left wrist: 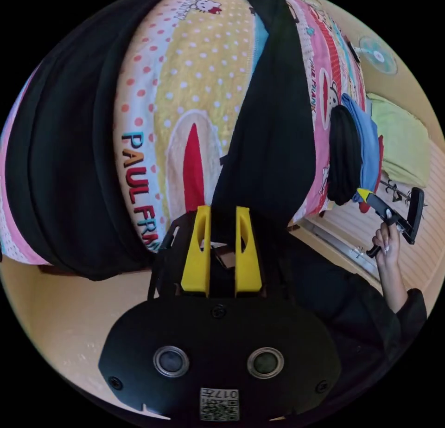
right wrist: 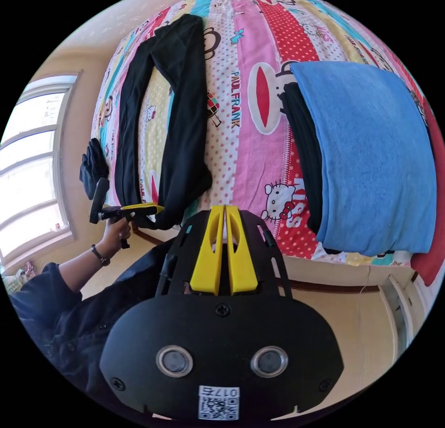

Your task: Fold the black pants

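Note:
The black pants (left wrist: 273, 136) lie spread on a cartoon-print bed sheet (left wrist: 194, 75), their two legs apart and joined at the far end. In the right gripper view the pants (right wrist: 183, 122) stretch along the bed's left part. My left gripper (left wrist: 222, 214) is shut on the hem of the nearer leg at the bed's edge; it also appears as the left gripper (right wrist: 155, 209), held by a hand. My right gripper (right wrist: 225, 207) is shut on nothing, hovering off the bed's edge. In the left gripper view the right gripper (left wrist: 364, 194) sits close beside a pile of folded clothes.
The pile holds a folded blue cloth (right wrist: 371, 154) over a black garment (right wrist: 303, 140), with a red piece (right wrist: 429, 265) beside it. A dark bundle (right wrist: 92, 166) hangs off the bed's far side near a window (right wrist: 28, 159). A green pillow (left wrist: 405, 140) and fan (left wrist: 378, 57) are further off.

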